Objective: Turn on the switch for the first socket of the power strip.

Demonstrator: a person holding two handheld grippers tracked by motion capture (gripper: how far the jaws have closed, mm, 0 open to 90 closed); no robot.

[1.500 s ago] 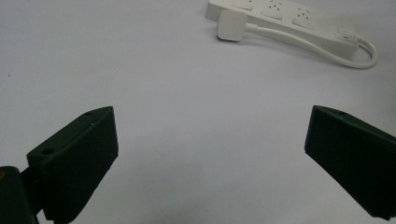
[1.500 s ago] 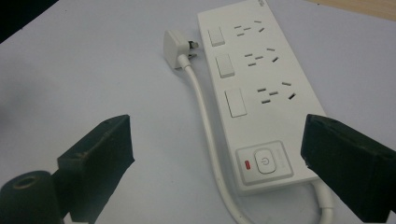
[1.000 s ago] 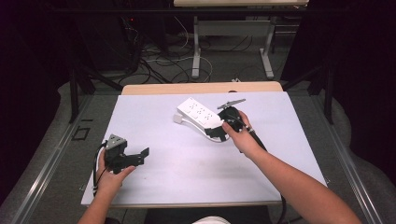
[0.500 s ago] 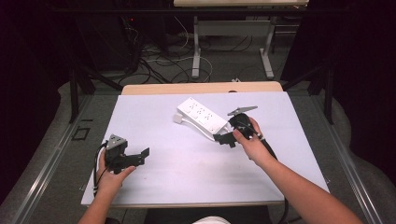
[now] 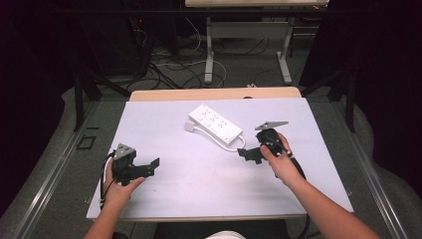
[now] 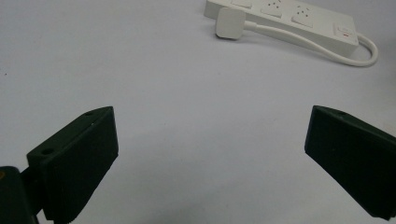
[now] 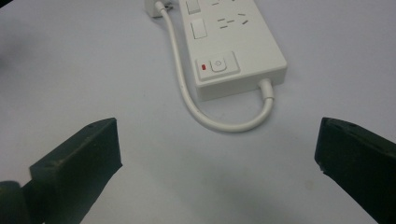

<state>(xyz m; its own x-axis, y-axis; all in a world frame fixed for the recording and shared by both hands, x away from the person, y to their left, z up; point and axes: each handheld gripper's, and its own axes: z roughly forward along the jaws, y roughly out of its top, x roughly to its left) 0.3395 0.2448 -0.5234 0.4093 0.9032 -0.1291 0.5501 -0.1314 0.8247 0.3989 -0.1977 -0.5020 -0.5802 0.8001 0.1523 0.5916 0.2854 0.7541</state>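
White plastic power strip [image 5: 215, 122] with short looped white cable [image 7: 219, 122] lying flat near the far middle of the white table [image 5: 199, 194]. Right gripper [image 5: 250, 153] just beside its near end, fingers [image 7: 77, 163] wide apart, gripping nothing. Left gripper [image 5: 149, 168] well apart, near the front left, fingers spread too.

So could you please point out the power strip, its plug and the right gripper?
power strip [image 7: 236, 51]: right gripper view, on its white top face.
plug [image 6: 229, 22]: left gripper view, on its flat back.
right gripper [image 5: 248, 153]: high view, between its jaw tips.
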